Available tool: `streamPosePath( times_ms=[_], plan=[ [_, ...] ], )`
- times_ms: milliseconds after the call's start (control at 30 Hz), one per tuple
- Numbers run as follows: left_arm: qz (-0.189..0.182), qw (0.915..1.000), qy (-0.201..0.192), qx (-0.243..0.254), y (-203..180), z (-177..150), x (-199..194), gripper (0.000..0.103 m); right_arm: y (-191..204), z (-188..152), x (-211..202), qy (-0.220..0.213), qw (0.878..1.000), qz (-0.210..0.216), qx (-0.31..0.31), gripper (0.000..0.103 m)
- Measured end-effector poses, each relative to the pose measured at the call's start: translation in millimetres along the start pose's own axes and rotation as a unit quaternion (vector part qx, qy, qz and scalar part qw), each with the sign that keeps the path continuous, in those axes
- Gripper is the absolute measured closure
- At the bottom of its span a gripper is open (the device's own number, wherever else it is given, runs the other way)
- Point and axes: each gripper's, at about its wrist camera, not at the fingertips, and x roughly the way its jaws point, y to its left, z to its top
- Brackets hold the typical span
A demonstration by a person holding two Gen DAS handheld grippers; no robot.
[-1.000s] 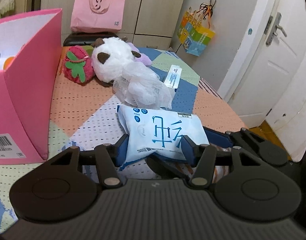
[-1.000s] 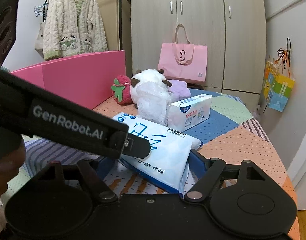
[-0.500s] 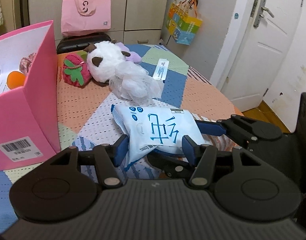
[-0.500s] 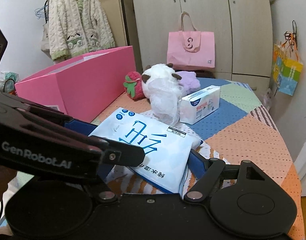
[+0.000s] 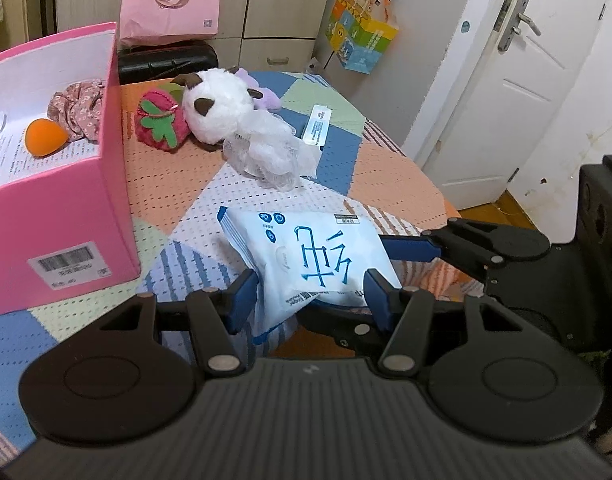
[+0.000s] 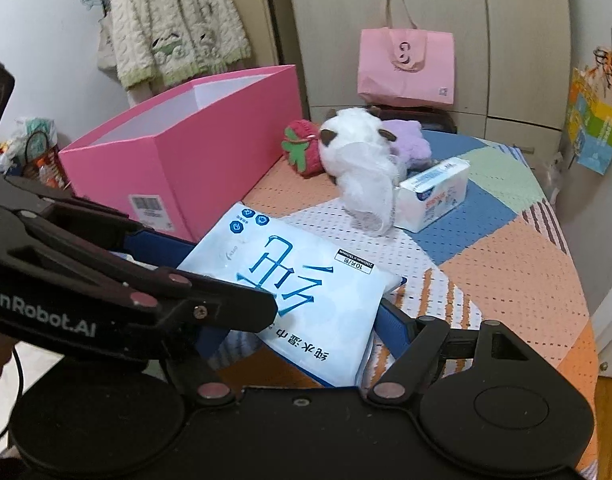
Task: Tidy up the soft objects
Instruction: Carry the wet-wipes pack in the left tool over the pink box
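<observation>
While both hand-held grippers clamp it — wipes pack [image 5: 309, 256] sits between their fingers.

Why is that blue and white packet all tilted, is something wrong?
Nothing is broken. The wipes packet is tilted because the left hand-held gripper and right hand-held gripper both pinch it, holding it above the patchwork cloth.

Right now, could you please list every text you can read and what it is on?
"GenRobot.AI", first letter cut off: left gripper body.
"纯水湿巾", "10片/包": wipes pack.
Barcode label on pink box: too small.
Tissue pack print: blurred.
Pink bag: logo only.
</observation>
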Motion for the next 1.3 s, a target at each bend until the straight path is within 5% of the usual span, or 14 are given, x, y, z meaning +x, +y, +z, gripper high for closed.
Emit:
streamPosePath(
  times_ms=[433, 867, 1300],
  plan=[
    [-0.025, 0.9983, 0.014, -0.051, 20.7, -10.1, -64.6, 0.047, 45.7, 25.6, -27.8, 0.047, 0.996, 0.043, -0.068, 0.022],
    [0.019, 0.9972, -0.040, -0.060, 47.1, 5.9, -138.9, 0.046, 99.0, 81.2, -44.9, 0.005, 0.986, 0.081, -0.148, 0.022],
    [0.034, 0.9921, -0.101, -0.067, 128.8, 56.2, -130.0, 0.045, 114.2, 158.7, 17.2, -0.003, 0.984, 0.091, -0.151, 0.022]
  ],
)
